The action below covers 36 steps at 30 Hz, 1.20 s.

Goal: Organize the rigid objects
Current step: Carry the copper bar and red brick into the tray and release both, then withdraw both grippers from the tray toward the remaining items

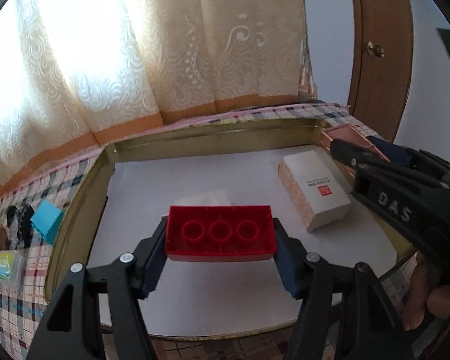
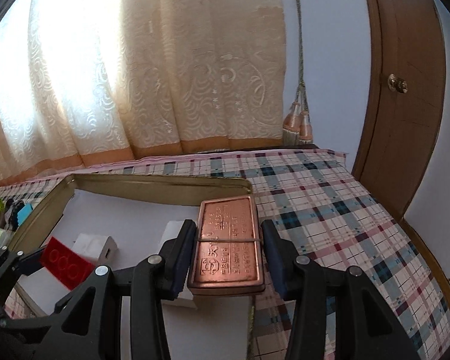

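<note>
My left gripper is shut on a red building brick, held underside up above the white floor of a gold-rimmed tin tray. The brick also shows at the left of the right wrist view. My right gripper is shut on a copper-coloured flat tin with a rubber band around it, held over the tray's right rim. In the left wrist view the right gripper holds that tin at the tray's far right corner.
A white and patterned box lies in the tray at the right, and a white box behind the brick. A blue block and small items lie on the plaid cloth left of the tray. Curtain and door stand behind.
</note>
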### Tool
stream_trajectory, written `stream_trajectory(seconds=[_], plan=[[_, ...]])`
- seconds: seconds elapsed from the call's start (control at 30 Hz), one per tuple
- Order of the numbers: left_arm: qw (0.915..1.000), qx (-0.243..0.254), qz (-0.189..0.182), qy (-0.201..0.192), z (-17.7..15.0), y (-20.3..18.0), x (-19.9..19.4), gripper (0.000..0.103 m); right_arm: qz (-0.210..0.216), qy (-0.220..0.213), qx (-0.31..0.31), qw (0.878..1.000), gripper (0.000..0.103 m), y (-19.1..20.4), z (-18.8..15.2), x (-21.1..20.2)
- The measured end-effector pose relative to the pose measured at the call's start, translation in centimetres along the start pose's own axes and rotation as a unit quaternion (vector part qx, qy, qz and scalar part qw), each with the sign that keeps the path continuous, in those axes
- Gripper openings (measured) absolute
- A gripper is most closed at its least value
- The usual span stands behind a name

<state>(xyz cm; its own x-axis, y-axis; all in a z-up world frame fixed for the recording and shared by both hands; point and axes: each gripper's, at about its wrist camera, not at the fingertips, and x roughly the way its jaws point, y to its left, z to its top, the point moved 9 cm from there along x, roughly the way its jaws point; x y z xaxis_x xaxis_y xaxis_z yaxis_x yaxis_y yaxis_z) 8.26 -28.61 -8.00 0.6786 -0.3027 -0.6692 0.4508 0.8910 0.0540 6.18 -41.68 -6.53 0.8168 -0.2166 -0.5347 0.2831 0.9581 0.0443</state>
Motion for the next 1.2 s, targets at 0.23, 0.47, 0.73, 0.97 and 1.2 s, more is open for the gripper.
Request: stream_trajectory(seconds=[0.23,0.47,0.73,0.97,1.2], plan=[[0.9994,-0.027,0.003,0.023,-0.6,0.8,0.8,0.079,0.012,0.004,0.011,1.000,0.048,0.0,0.0,-0.1],[0.9982,-0.026,0.043,-0.034,0.9,2.2,-1.3,0.103,0.041,-0.039,0.044,0.997,0.073,0.1,1.1,-1.7],[0.9927,-0.028,0.085,-0.080,1.9,4.0,-2.6,0.103,0.034,-0.114,0.106,0.987,0.081,-2.3,2.9,-4.0],[0.9900,-0.035,0.102,-0.091,1.9,4.7,-3.2,0.103,0.021,-0.140,0.135,0.981,0.081,-3.4,2.8,-4.6],[0.9804,-0.042,0.141,-0.131,2.3,6.9,-4.2,0.103,-0.020,-0.220,0.123,0.968,0.081,-3.5,3.2,-7.3]])
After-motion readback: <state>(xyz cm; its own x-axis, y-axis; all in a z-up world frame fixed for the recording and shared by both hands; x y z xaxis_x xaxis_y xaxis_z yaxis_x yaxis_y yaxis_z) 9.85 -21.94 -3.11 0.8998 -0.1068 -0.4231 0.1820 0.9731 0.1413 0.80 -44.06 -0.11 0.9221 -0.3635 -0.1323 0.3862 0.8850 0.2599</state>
